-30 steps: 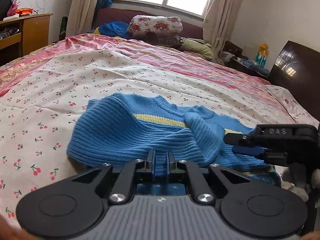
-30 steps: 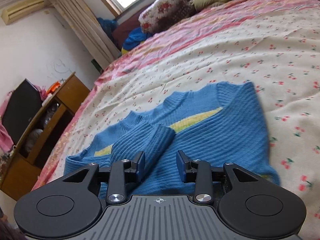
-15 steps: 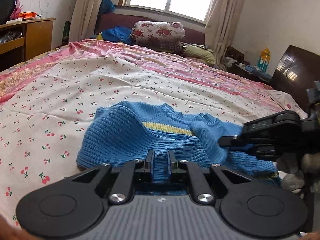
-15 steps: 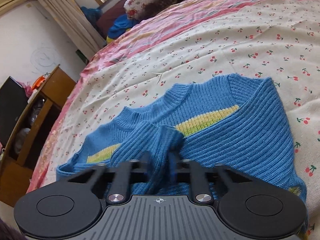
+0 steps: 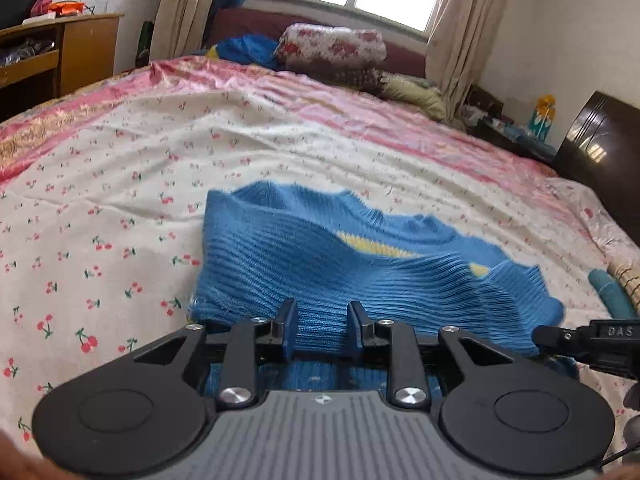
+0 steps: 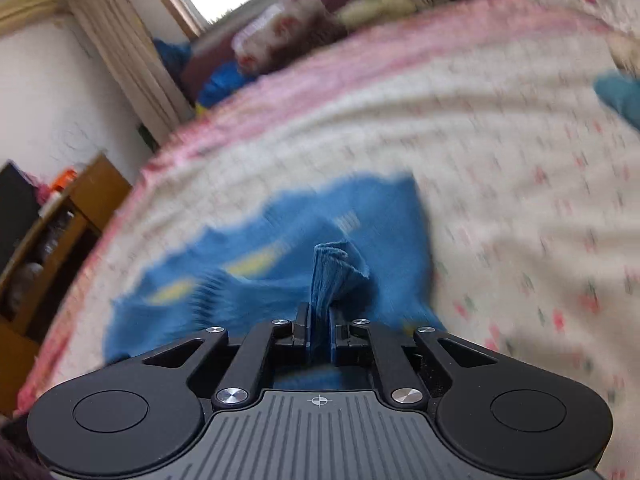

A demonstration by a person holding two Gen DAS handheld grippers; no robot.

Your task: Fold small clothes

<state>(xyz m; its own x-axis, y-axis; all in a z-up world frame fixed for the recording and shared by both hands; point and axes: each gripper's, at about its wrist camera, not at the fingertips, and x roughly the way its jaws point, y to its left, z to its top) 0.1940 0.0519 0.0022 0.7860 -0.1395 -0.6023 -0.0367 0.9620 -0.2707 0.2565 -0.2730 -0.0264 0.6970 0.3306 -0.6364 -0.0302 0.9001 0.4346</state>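
Note:
A small blue ribbed sweater (image 5: 304,264) with a yellow stripe lies on the cherry-print bedsheet (image 5: 120,200). My left gripper (image 5: 322,322) is open, its fingers standing over the sweater's near hem with knit between them. My right gripper (image 6: 319,322) is shut on a bunched fold of the sweater (image 6: 336,268), which sticks up between its fingers. The right gripper also shows at the right edge of the left wrist view (image 5: 592,340). The right wrist view is motion-blurred.
A wooden desk (image 5: 60,52) stands at the left of the bed. Pillows and folded bedding (image 5: 332,48) lie at the far end under the window. A dark headboard (image 5: 600,148) is at the right. A teal cloth (image 5: 612,296) lies near the right edge.
My left gripper has opened from shut on the hem. My right gripper has closed on a fold of the sweater and is moving, blurring its view.

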